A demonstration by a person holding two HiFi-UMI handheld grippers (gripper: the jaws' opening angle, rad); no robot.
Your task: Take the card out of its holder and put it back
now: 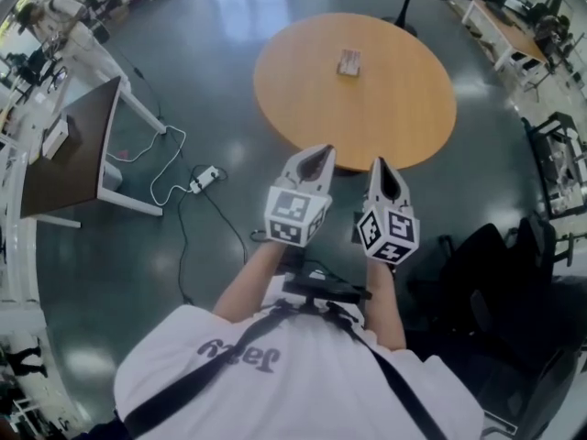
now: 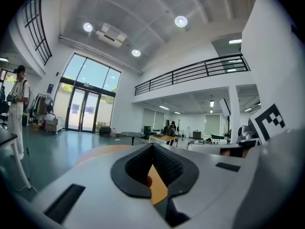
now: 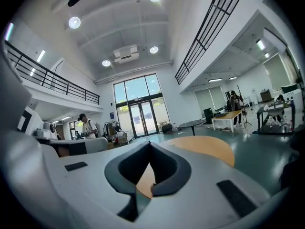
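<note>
**Card holder** (image 1: 348,62): a small tan block that seems to have the card in it. It lies flat on the round wooden table (image 1: 404,108), on the far half and a little left of centre. At this size the card cannot be told apart from the holder. Judged from that, the task has not begun.

**Left gripper** (image 1: 320,151): the jaws are pressed together at the tips and grip nothing. In its own view only the table top shows through the hollow behind the tips.

**Right gripper** (image 1: 380,165): the jaws likewise meet at the tips and hold nothing.

**Position of tools:** both are held side by side at the table's near rim, noses pointing forward across it.

**Governing relation:** the holder lies straight ahead and well apart from both tools. It falls between their two lines, so neither is plainly nearer — the left perhaps slightly.

**Orientation of holder:** its long axis seems to run away from the person, nearly in line with the jaws. Which end the card exits from cannot be told.

**Coming move, as judged:** a forward reach, with the jaws parting first.
</note>
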